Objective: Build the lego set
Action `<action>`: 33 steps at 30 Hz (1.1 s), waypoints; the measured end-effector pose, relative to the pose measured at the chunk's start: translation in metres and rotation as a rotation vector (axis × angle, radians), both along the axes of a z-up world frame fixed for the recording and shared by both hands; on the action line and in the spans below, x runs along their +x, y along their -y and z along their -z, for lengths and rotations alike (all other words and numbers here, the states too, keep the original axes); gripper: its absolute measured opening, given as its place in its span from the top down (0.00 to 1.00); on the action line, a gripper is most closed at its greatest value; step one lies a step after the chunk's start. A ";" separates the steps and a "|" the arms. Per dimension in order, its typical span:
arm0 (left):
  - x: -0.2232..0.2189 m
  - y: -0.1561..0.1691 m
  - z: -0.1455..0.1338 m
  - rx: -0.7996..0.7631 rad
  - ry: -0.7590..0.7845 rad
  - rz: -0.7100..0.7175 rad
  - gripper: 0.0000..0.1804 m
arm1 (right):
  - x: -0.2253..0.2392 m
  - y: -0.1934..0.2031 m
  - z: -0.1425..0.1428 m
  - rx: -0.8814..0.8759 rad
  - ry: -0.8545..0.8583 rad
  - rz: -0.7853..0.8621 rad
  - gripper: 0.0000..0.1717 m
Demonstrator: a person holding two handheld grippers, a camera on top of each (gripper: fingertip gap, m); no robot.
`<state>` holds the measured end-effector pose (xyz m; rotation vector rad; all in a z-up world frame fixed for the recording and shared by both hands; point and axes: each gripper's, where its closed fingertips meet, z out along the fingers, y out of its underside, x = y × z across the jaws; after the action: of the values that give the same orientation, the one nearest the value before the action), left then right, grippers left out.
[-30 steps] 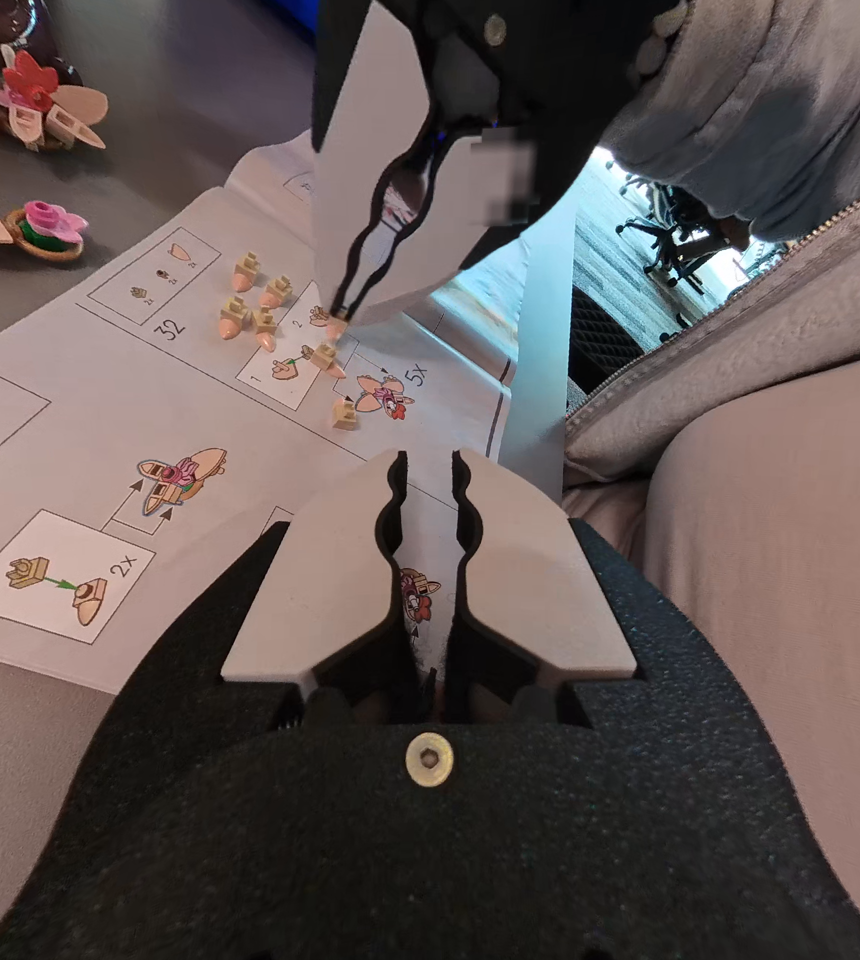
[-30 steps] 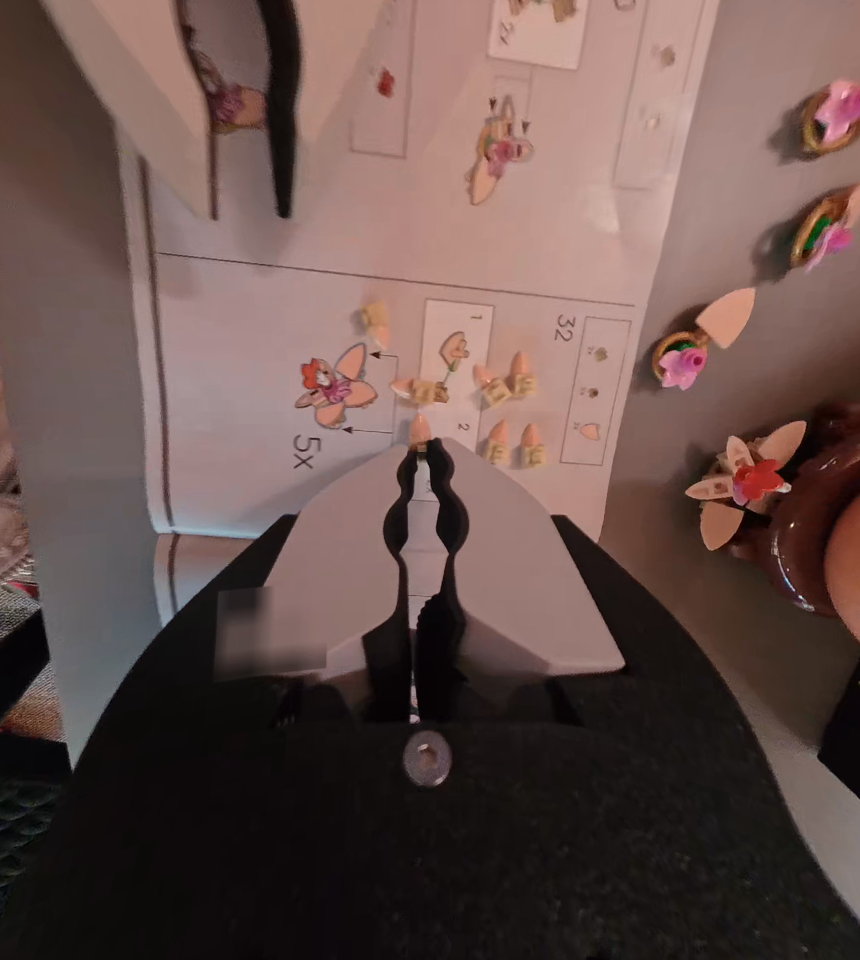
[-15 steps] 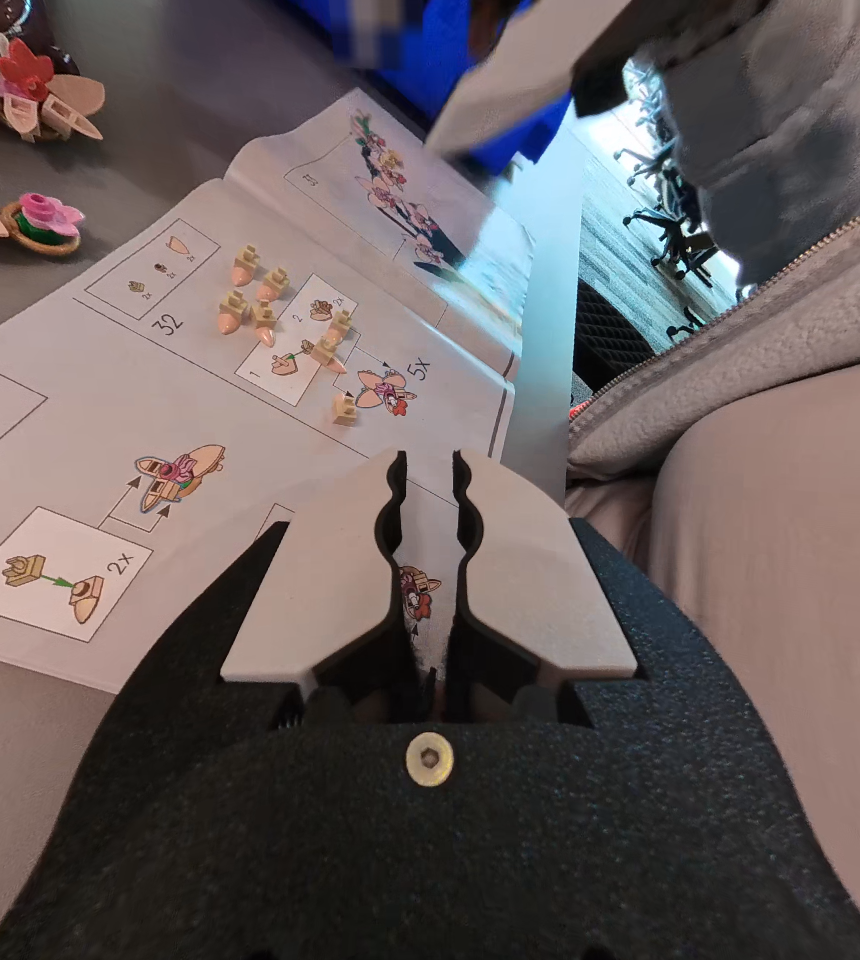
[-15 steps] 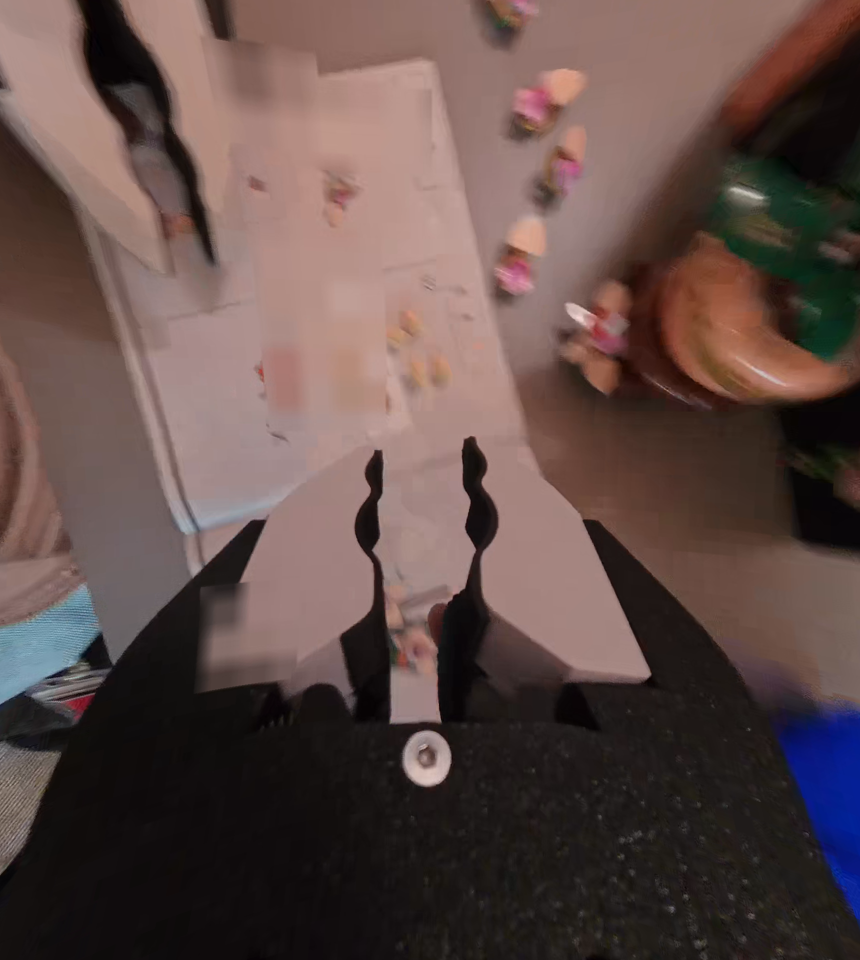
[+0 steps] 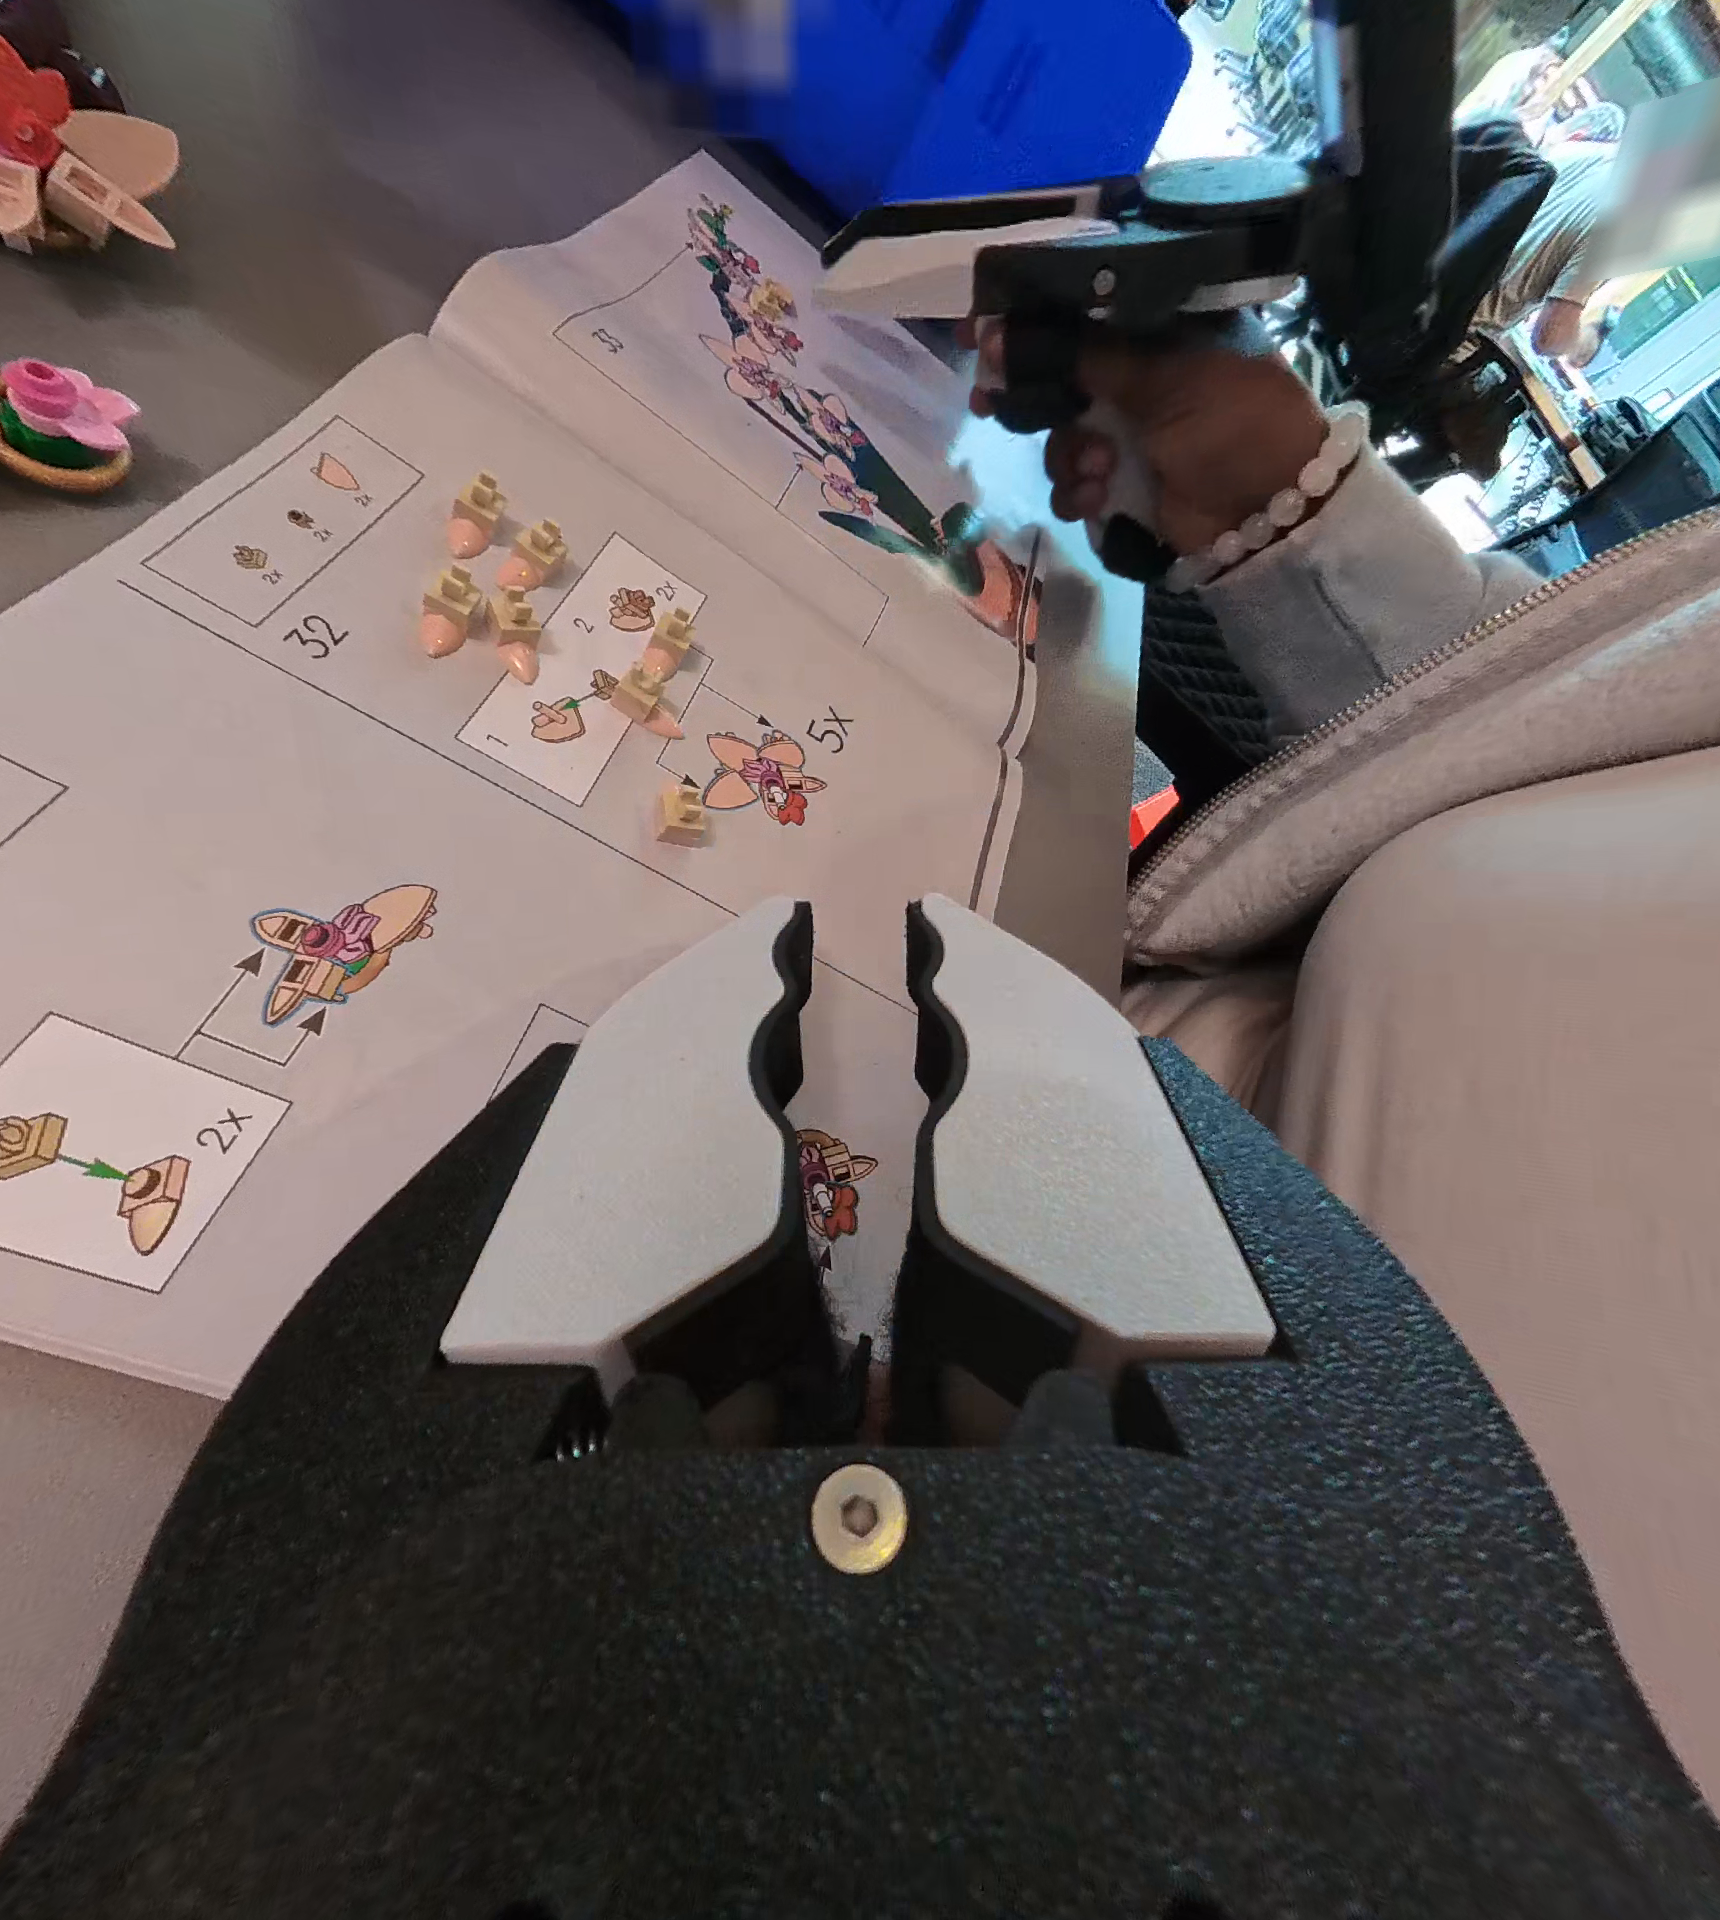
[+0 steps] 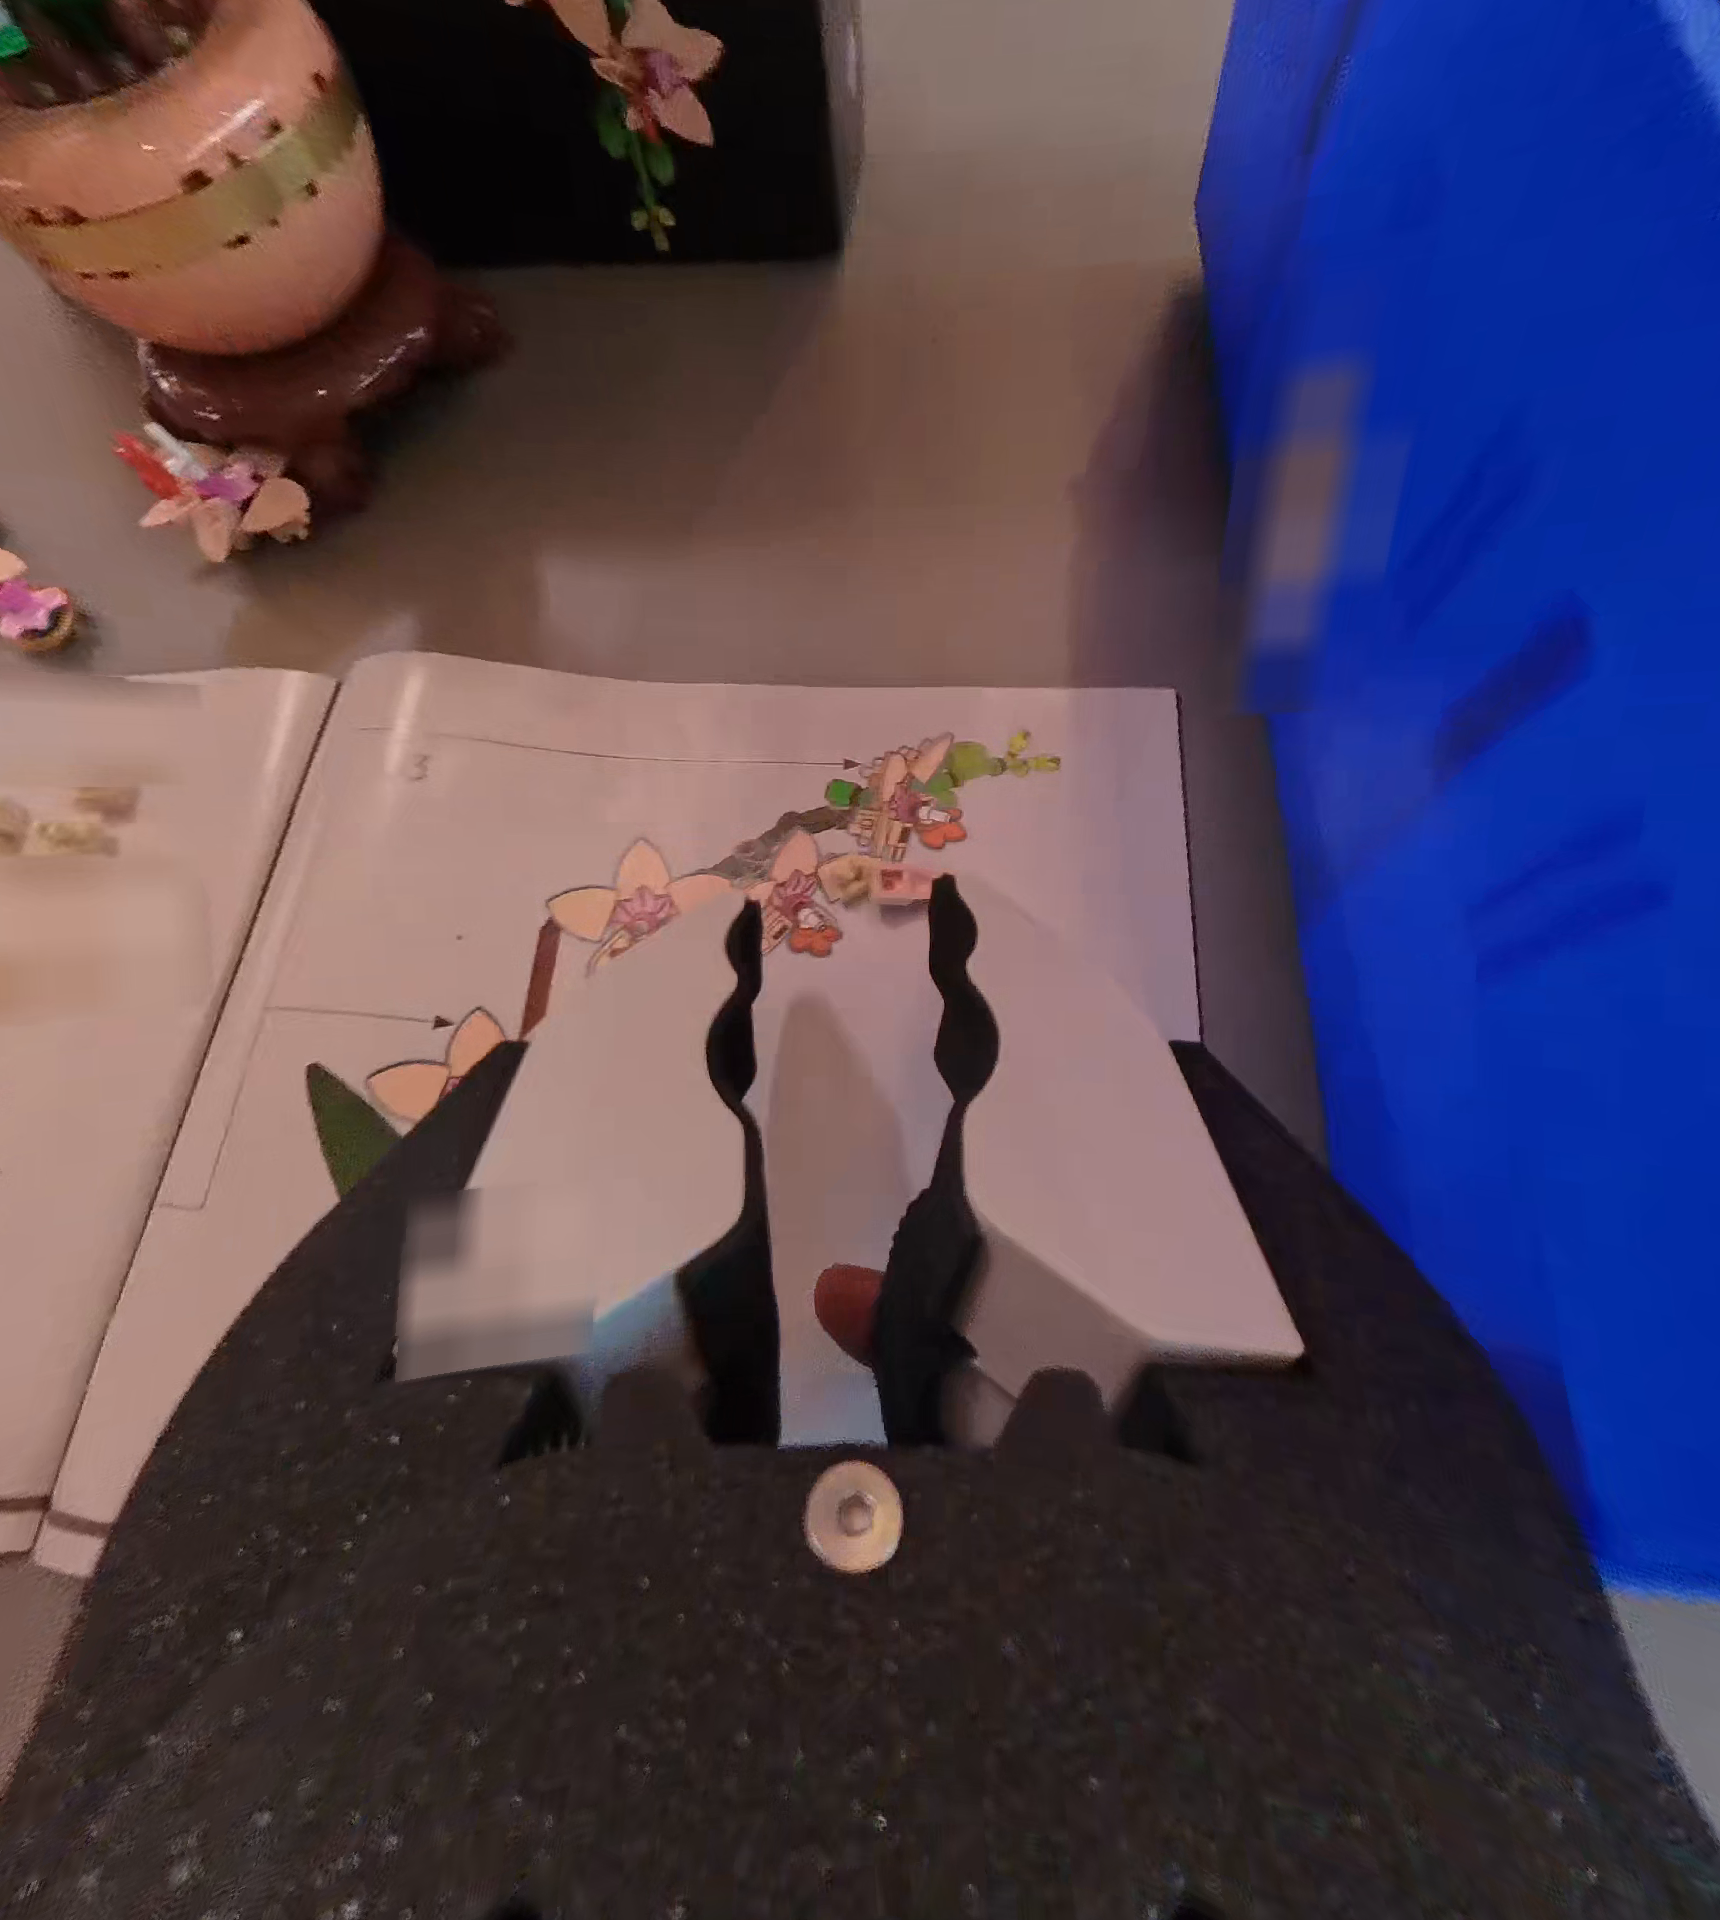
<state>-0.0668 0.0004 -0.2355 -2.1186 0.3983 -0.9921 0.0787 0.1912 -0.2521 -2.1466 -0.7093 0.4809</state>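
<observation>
Left gripper (image 5: 858, 914) hovers low over the open white instruction booklet (image 5: 212, 790), jaws narrowly parted, nothing between them. Small tan-and-pink brick pieces (image 5: 492, 592) sit further up the page. Right gripper (image 6: 845, 894), jaws wide and bare, is above the booklet's far page beside the blue plastic bin (image 6: 1562, 727), a tiny pink-and-tan piece (image 6: 882, 883) at its tip.

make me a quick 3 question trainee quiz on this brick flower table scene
1. True or false: the left gripper grips a tan brick.
2. How many small tan-and-peach petal brick pieces lie loose on the open white paper instruction booklet in the left wrist view?
3. What stands right of the booklet in the right wrist view? A) blue plastic bin B) red bucket C) glass jar

Key:
1. False: its fingers stand apart over the page with nothing between them.
2. Seven.
3. A; the right gripper hangs open beside it.
</observation>
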 end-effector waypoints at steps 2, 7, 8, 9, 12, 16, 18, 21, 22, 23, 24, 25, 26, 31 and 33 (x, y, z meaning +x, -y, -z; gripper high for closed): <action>-0.001 0.000 -0.001 0.005 0.006 -0.003 0.91 | 0.000 -0.005 0.006 -0.035 0.008 0.007 0.82; 0.000 0.000 -0.001 0.000 0.015 -0.001 0.90 | -0.003 -0.013 0.015 -0.048 0.060 -0.016 0.83; -0.001 0.000 -0.002 0.001 0.017 -0.001 0.90 | -0.003 -0.014 0.015 -0.042 0.071 -0.019 0.86; -0.001 0.000 -0.002 0.002 0.020 -0.001 0.90 | -0.005 -0.013 0.015 -0.044 0.067 -0.038 0.92; -0.001 0.000 -0.003 0.005 0.032 -0.002 0.91 | -0.010 -0.010 0.015 -0.056 0.051 -0.068 0.99; -0.001 0.000 -0.004 0.001 0.047 0.002 0.91 | -0.012 -0.005 0.015 -0.036 0.081 -0.114 0.99; -0.002 0.000 -0.005 0.006 0.049 -0.001 0.91 | -0.016 0.004 0.015 -0.057 0.081 -0.167 0.99; -0.002 0.000 -0.005 0.012 0.047 -0.008 0.90 | -0.023 0.020 0.014 -0.074 0.082 -0.238 0.99; -0.002 0.000 -0.005 0.013 0.044 -0.010 0.90 | -0.026 0.025 0.013 -0.075 0.073 -0.261 0.99; -0.002 -0.001 -0.005 0.011 0.040 -0.011 0.90 | -0.029 0.029 0.010 -0.075 0.054 -0.274 0.99; -0.002 -0.001 -0.004 0.008 0.033 -0.010 0.90 | -0.033 0.034 0.005 -0.079 0.018 -0.288 0.99; -0.002 -0.001 -0.003 0.004 0.025 -0.009 0.90 | -0.038 0.040 -0.001 -0.088 -0.037 -0.305 0.99; -0.002 -0.001 -0.002 0.003 0.016 -0.009 0.90 | -0.044 0.047 -0.009 -0.103 -0.104 -0.330 0.99; -0.001 -0.001 0.001 -0.001 -0.008 -0.013 0.90 | -0.057 0.070 -0.027 -0.166 -0.277 -0.410 0.99; -0.001 -0.001 0.002 -0.006 -0.016 -0.013 0.90 | -0.057 0.074 -0.026 -0.151 -0.268 -0.433 0.99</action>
<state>-0.0681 0.0017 -0.2374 -2.1331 0.3890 -0.9706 0.0222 0.1175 -0.2265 -2.0085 -1.0109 1.0589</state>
